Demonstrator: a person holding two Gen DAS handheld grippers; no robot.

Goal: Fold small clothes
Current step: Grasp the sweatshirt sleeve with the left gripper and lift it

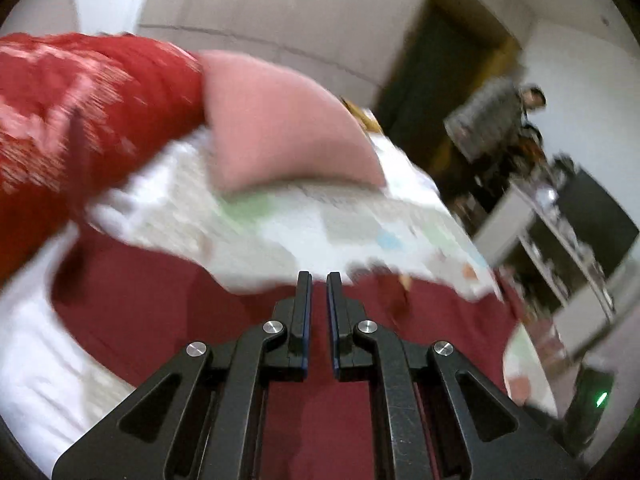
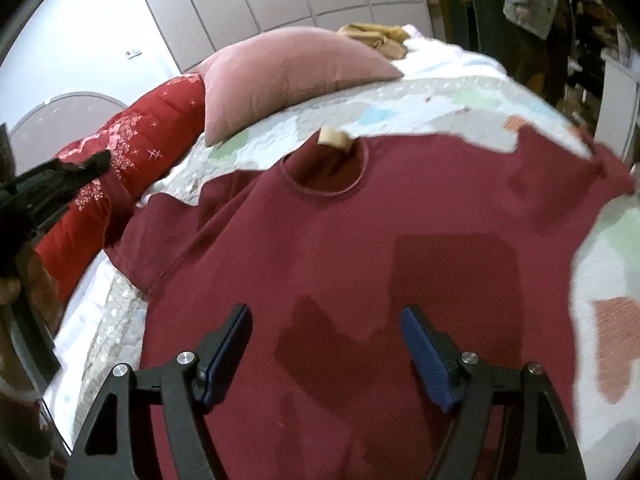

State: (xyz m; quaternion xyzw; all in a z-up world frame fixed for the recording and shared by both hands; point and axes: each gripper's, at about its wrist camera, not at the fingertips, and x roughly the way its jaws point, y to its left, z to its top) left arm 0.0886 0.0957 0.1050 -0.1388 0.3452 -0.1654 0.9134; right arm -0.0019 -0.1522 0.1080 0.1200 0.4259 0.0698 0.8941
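A maroon T-shirt (image 2: pixel 340 248) lies spread flat on the quilted bed, collar (image 2: pixel 324 168) toward the pillows, a tan label at the neck. My right gripper (image 2: pixel 328 320) hovers over the shirt's lower body, open and empty. My left gripper (image 1: pixel 319 280) is over the shirt (image 1: pixel 200 320) with its jaws nearly together and a narrow gap between them; nothing shows between them. The left wrist view is motion-blurred. The left gripper also shows at the left edge of the right wrist view (image 2: pixel 80 168), near the shirt's left sleeve.
A pink pillow (image 2: pixel 288 76) and a red embroidered cushion (image 2: pixel 132 148) lie at the head of the patchwork quilt (image 2: pixel 440 108). Tan folded cloth (image 2: pixel 376 38) sits behind the pillow. A person (image 1: pixel 492 116) and cluttered shelves (image 1: pixel 560 232) stand beyond the bed.
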